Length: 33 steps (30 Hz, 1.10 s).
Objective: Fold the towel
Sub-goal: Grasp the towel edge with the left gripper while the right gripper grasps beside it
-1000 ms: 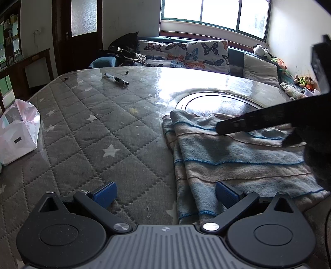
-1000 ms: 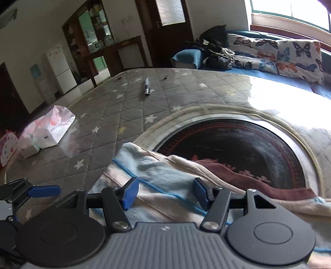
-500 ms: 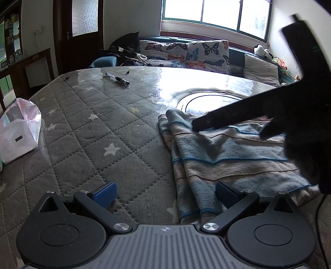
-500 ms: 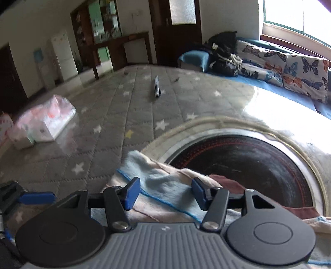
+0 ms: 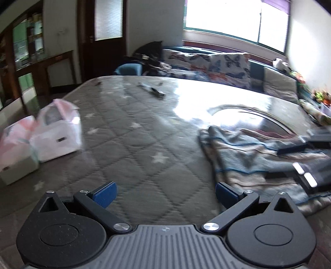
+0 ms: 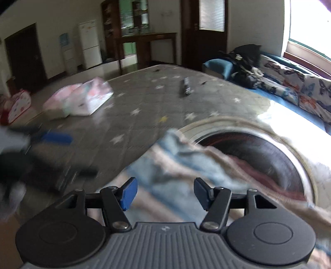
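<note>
Both the left tool (image 5: 164,195) and right tool (image 6: 164,193) are spread and empty beside the half-folded towel (image 5: 254,159); the next move, I judge, calls for pinching an edge

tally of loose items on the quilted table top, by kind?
Striped blue and beige terry towel: 1
White and pink plastic-wrapped packs: 2
Dark pen-like stick: 1
Total: 4

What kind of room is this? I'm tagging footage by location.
Likely a home living room: a window-side sofa with butterfly cushions, a white fridge by a wooden cabinet, and a quilted star-pattern table cover.
</note>
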### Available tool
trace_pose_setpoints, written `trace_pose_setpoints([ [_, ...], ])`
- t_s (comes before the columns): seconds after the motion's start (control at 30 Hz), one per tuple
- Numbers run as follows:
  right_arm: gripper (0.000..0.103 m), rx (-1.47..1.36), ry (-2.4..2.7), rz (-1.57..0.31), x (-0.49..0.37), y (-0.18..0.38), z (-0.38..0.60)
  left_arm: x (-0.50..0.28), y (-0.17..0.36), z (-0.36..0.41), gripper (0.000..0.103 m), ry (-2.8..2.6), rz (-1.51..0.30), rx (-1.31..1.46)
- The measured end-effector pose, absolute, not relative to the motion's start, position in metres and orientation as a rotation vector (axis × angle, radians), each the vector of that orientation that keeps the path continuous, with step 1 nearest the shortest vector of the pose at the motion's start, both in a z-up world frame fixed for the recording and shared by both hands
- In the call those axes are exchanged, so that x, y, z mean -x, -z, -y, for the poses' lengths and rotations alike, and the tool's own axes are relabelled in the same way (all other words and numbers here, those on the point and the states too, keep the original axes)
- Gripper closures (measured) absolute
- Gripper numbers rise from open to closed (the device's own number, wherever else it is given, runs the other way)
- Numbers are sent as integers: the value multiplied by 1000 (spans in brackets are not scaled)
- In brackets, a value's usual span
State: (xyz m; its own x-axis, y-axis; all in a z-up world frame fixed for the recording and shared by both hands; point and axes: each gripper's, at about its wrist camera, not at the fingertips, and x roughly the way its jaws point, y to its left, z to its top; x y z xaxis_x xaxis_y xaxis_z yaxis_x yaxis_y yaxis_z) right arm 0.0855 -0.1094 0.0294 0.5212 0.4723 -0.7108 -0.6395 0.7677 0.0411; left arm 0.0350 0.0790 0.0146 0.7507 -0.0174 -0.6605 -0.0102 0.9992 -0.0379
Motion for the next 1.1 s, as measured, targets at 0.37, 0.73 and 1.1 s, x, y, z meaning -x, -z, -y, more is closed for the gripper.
trace_pose_setpoints([
  [0.37, 44, 422, -804, -706, -22, -9, 49, -39, -19, -87, 0, -23, -724, 121],
  [0.73, 78, 343, -726, -705, -26, -7, 59, -52, -19, -91, 0, -14, -748, 235],
  [1.1, 89, 56, -713, -757, -44, -30, 111, -76, -21, -64, 0, 56, -770, 279],
])
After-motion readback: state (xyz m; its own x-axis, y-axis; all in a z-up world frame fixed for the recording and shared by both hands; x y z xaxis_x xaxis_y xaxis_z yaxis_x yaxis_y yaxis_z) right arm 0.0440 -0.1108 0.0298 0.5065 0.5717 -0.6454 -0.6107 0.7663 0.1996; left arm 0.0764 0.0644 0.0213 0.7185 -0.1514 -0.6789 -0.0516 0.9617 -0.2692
